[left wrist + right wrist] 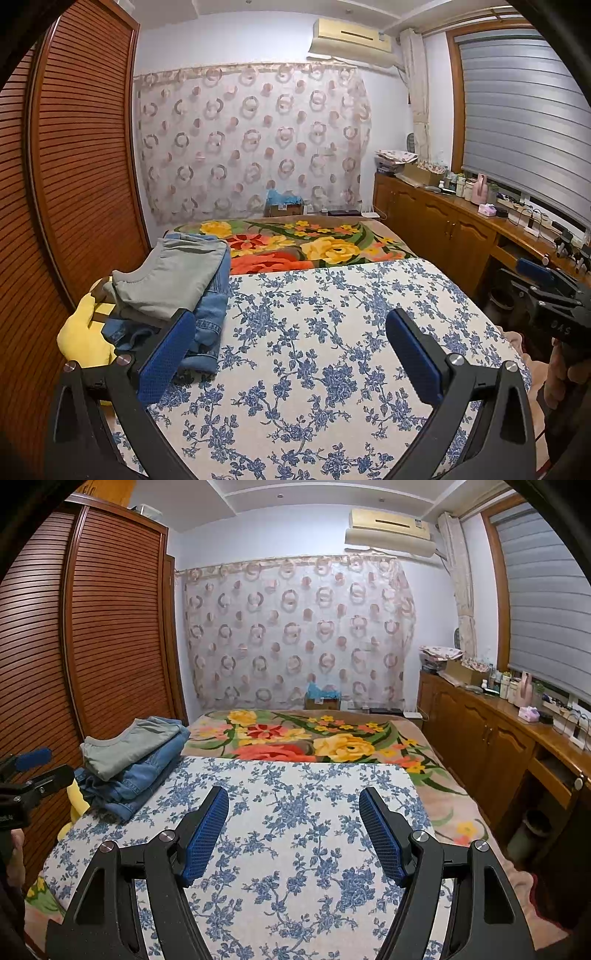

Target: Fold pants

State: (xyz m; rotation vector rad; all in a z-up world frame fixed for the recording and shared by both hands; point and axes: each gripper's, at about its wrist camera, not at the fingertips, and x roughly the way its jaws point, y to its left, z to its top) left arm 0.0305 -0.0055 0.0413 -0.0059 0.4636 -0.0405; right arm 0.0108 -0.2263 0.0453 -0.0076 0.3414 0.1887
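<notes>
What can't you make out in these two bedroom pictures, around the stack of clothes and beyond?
- Yellow fabric item: left wrist view, mostly buried under the blue denim jeans and grey folded garment; its kind is unclear.
- Number of denim pieces in the stack: layers overlap in both views.
- Small bottles on the wooden sideboard: too small to identify.
- Floor beside the blue floral bedsheet: hidden by the bed and the jaws.

both wrist views sit low and close over the blue-flowered cloth [332, 332], facing down the bed toward the curtain [295, 635]. the left view stands nearer the folded pants [173, 280]; both share them.
</notes>
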